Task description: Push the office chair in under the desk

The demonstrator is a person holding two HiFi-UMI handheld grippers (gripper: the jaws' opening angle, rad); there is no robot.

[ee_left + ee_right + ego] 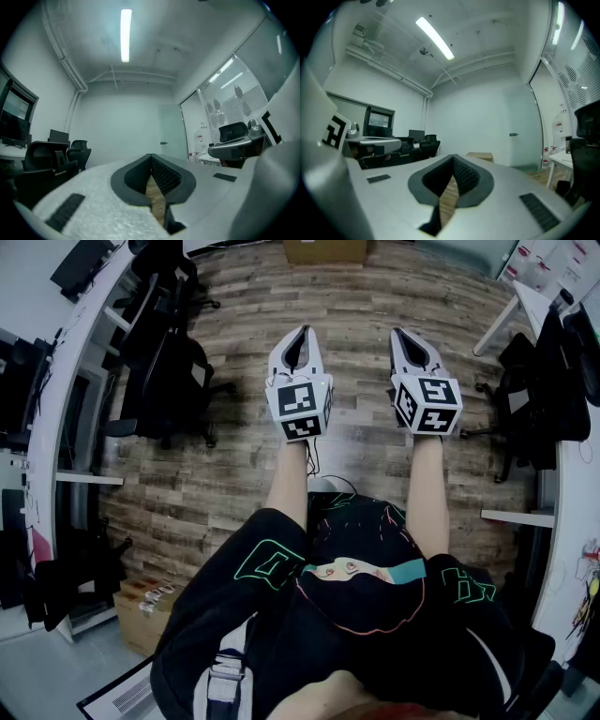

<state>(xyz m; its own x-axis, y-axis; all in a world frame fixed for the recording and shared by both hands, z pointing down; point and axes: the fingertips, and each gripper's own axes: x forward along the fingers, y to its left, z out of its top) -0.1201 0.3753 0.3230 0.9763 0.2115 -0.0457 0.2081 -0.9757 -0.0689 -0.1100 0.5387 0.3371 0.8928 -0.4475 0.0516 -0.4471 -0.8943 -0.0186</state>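
Wood-plank flooring [361,442] runs through the head view, with a long white desk [70,362] curving down the left edge. One black office chair [169,371] stands just beside that desk, its seat out over the planks rather than under the desktop. More dark chairs [548,381] crowd a second white desk [570,521] at the right, and a cardboard box [323,249] sits at the far end of the floor. You hold both tools out ahead of you over open floor, well apart from any chair: your left gripper [301,334] and right gripper [403,334] both point away from you, side by side.

Looking along the left gripper [151,157], its jaws meet at the tip with nothing between them; only a sliver of floor shows through the gap behind. Dark chairs [47,161] line the left wall under a ceiling light [125,35].

Looking along the right gripper [453,159], you see its jaws pressed together too, and empty. Beyond them sit the box [480,155] and the chairs [423,146] at the desk.
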